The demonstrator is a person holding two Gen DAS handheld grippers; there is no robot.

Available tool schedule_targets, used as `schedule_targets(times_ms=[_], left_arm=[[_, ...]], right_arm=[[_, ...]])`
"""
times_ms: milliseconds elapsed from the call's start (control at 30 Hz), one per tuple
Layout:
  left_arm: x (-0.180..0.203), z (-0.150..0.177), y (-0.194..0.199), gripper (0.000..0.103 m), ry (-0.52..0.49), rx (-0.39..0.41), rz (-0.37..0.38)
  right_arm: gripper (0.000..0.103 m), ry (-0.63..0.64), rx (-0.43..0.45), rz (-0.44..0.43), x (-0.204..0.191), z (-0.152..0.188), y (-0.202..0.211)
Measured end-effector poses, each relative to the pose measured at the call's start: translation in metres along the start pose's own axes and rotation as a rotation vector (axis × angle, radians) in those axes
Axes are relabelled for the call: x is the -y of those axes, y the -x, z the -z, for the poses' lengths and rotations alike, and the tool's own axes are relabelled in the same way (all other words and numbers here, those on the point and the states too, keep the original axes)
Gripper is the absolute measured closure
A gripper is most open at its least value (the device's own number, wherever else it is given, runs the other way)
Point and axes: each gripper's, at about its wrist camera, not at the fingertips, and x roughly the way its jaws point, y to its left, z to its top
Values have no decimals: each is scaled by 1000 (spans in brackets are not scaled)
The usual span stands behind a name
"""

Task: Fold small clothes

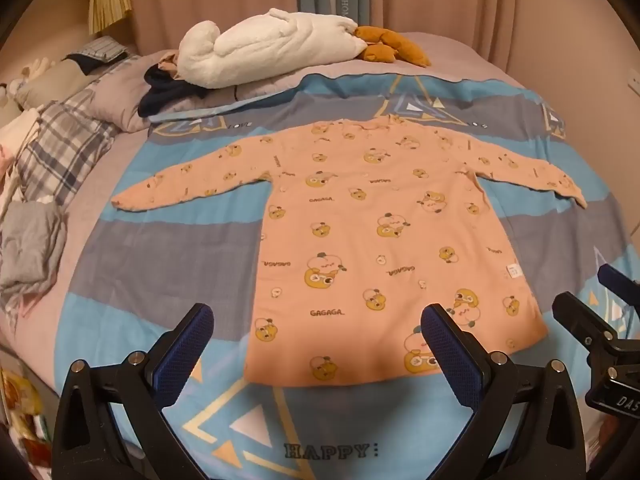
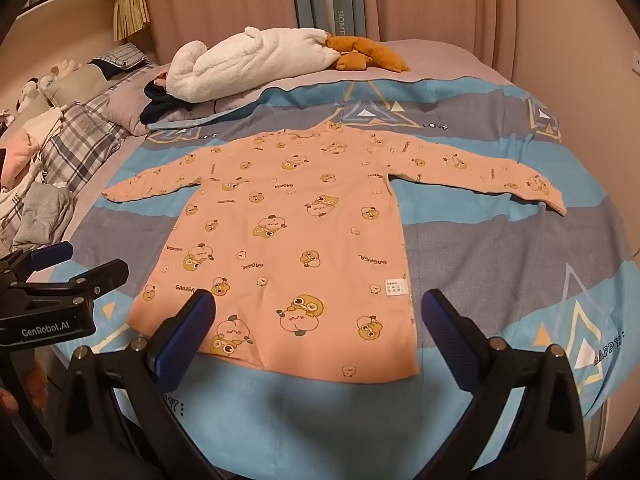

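A small pink long-sleeved shirt [image 1: 360,224] with yellow cartoon prints lies flat on the bed, both sleeves spread out sideways, hem toward me. It also shows in the right wrist view [image 2: 288,240]. My left gripper [image 1: 318,336] is open and empty, hovering above the hem's left part. My right gripper [image 2: 316,320] is open and empty, above the hem's right part. The right gripper shows at the right edge of the left wrist view [image 1: 600,300]. The left gripper shows at the left edge of the right wrist view [image 2: 68,268].
The bed has a blue and grey patterned cover [image 1: 160,256]. A white plush [image 1: 264,52] and a brown plush [image 1: 388,46] lie at the far end. Pillows, a plaid cloth [image 1: 60,152] and crumpled grey clothes [image 1: 28,248] lie at the left. Curtains hang behind.
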Motion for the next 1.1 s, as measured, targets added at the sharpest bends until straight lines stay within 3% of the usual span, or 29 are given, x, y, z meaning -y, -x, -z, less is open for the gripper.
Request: schedule_targets(times_ms=[1100], left_arm=[[6,0,2,1,-11,11,-1]], right_arm=[[0,-35,-19,-24,7,4,-6]])
